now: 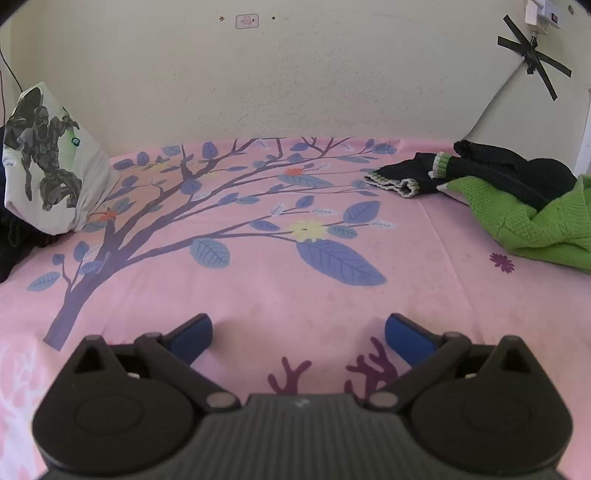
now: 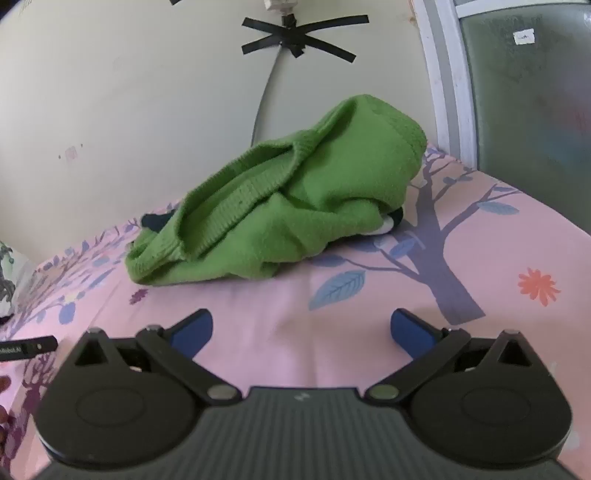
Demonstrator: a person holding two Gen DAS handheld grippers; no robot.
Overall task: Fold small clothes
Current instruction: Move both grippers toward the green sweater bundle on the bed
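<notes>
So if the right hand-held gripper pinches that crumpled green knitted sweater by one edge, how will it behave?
The crumpled green knitted sweater will probably drape limply, since it already lies in soft folds. Its thick ribbed knit suggests grippy fabric, unlikely to slip. It overlaps a black knitted garment, which may drag along.

Sheet (image 1: 258, 288): pink w/ purple tree branches, blue leaves, yellow, orange & dark-purple flowers. Sweater (image 2: 288, 206): bright green knit, plain. Black knit (image 1: 509, 173) behind it, w/ white/pale-green striped cuffs. Pillow (image 1: 48, 162): white w/ grey-black figure print, small green spots. Wall (image 1: 295, 74): cream, w/ black tape (image 2: 299, 35) strips crossed like a star. Left gripper (image 1: 298, 332) & right gripper (image 2: 301, 330): black bodies, blue pads. Door (image 2: 535, 85) in right view: dull grey-green glass, white frame.
</notes>
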